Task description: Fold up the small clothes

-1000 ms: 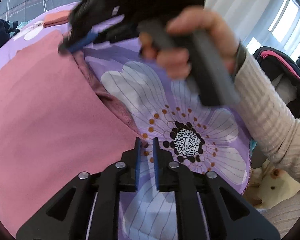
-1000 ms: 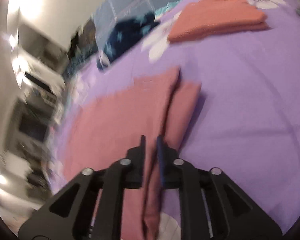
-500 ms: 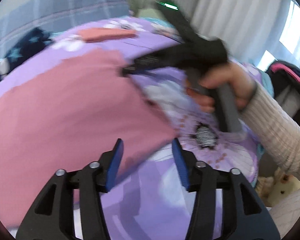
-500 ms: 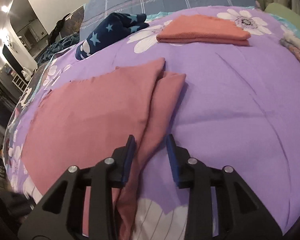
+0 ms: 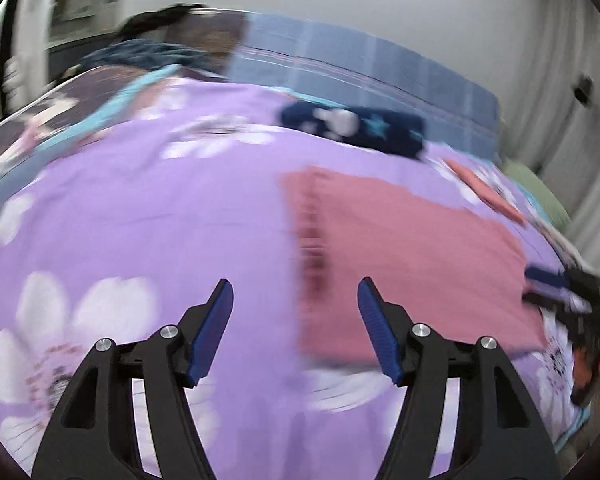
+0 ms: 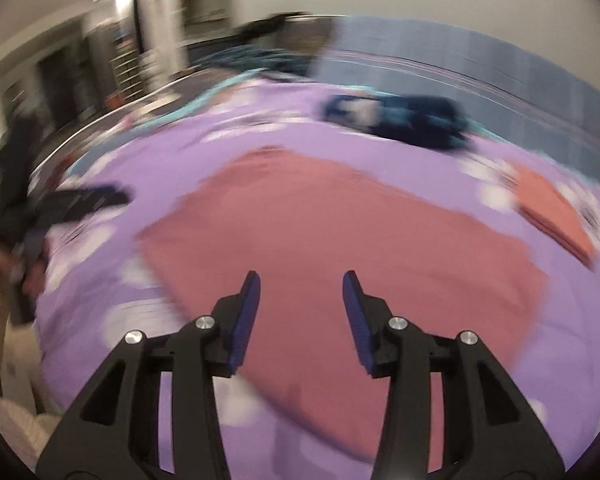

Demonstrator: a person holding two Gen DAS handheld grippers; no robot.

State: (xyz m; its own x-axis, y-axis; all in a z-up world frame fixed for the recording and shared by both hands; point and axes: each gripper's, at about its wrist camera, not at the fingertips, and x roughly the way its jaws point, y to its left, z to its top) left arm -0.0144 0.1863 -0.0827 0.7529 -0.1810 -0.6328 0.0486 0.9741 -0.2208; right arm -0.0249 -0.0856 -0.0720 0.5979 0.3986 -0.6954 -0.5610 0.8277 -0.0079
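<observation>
A pink garment [image 5: 404, 256] lies flat on the purple flowered bedspread [image 5: 160, 220]; it also shows in the right wrist view [image 6: 340, 232]. My left gripper [image 5: 296, 308] is open and empty, above the bedspread at the garment's left edge. My right gripper [image 6: 302, 300] is open and empty, over the garment's near part. The right gripper's dark body shows at the right edge of the left wrist view [image 5: 580, 296]. Both views are blurred.
A folded orange-pink garment [image 6: 552, 212] lies at the right. A navy star-print garment [image 6: 404, 120] lies near the blue plaid pillow [image 5: 360, 64]. Dark clothes [image 6: 52, 208] lie at the bed's left edge. Room furniture stands behind.
Both grippers have opened wide and let go of the pink garment. Both have swung to look toward the head of the bed. The garment now lies flat.
</observation>
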